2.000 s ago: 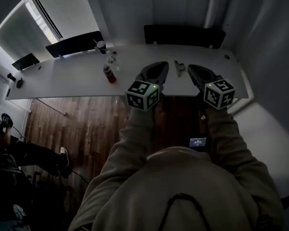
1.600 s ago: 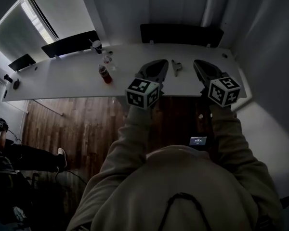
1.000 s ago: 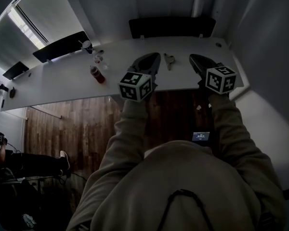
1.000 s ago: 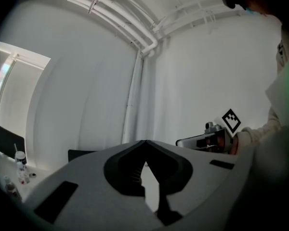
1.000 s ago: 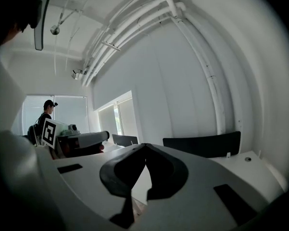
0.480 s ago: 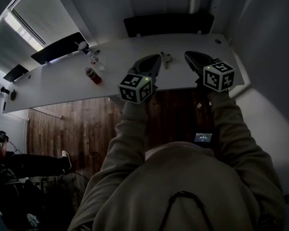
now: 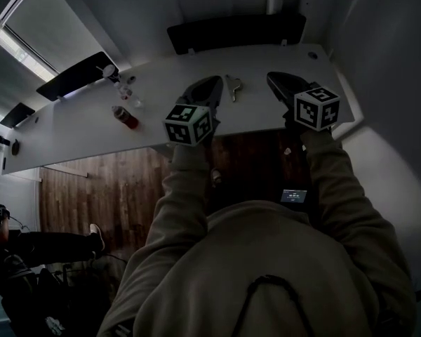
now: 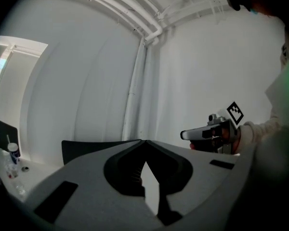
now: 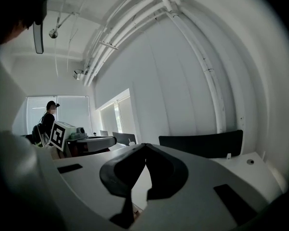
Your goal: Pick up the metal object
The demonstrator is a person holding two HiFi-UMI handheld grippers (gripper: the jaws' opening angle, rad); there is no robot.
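A small metal object (image 7: 231,88) lies on the long white table (image 7: 77,128), between my two grippers. In the head view my left gripper (image 7: 216,83) is just left of it and my right gripper (image 7: 272,78) a little further to its right; neither touches it. Both hover over the table's near part and point toward the far wall. The left gripper view shows the left gripper (image 8: 143,141) with its jaw tips meeting and nothing between them. My right gripper (image 9: 144,145) is likewise shut and empty. Neither gripper view shows the metal object.
A red bottle (image 7: 124,116), small clear bottles (image 7: 128,97) and a cup (image 7: 110,71) stand on the table's left part. Dark screens (image 7: 235,30) line the far edge. Wooden floor (image 7: 105,181) lies under the near edge. A person (image 7: 14,272) sits at lower left.
Both grippers have drifted a little over the table's near part, still shut. The head view has swung, so the bottle and the metal object now sit further left in it.
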